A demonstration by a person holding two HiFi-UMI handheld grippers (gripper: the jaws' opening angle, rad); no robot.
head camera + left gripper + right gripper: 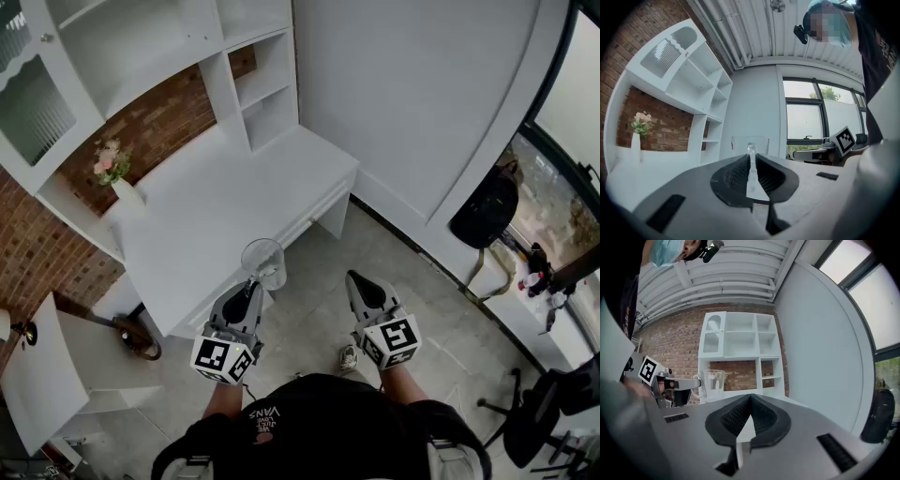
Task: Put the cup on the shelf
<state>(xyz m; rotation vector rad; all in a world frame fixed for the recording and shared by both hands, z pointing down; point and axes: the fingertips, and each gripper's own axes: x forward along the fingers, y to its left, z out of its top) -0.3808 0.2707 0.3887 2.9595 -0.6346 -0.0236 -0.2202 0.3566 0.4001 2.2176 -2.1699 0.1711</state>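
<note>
My biggest worry is the tall white shelf unit (pixel 267 89) with its open cubbies. If I misjudge a board's edge on the way in, the glass rim could knock it. Next is the white bench (pixel 225 202) below it, where a low carry could clip the front edge. The white vase of pink flowers (pixel 120 183) stands well off to the left, so I rate it a minor hazard.

The smallest risk is the grip. My left hand-held gripper (pixel 751 157) is pinched narrow on just the thin handle of the clear glass cup (pixel 263 262). The body hangs out past the tips, so a quick turn could swing it or let smooth glass slide in the pads. The right hand-held gripper (pixel 751 397) has its 2 jaws closed on nothing, so it offers no support (though it could steady the cup).

The cup is in the air near the bench's front edge, well short of the shelves. It is a straight-sided, transparent mug with 1 loop handle, upright, and it looks empty.
</note>
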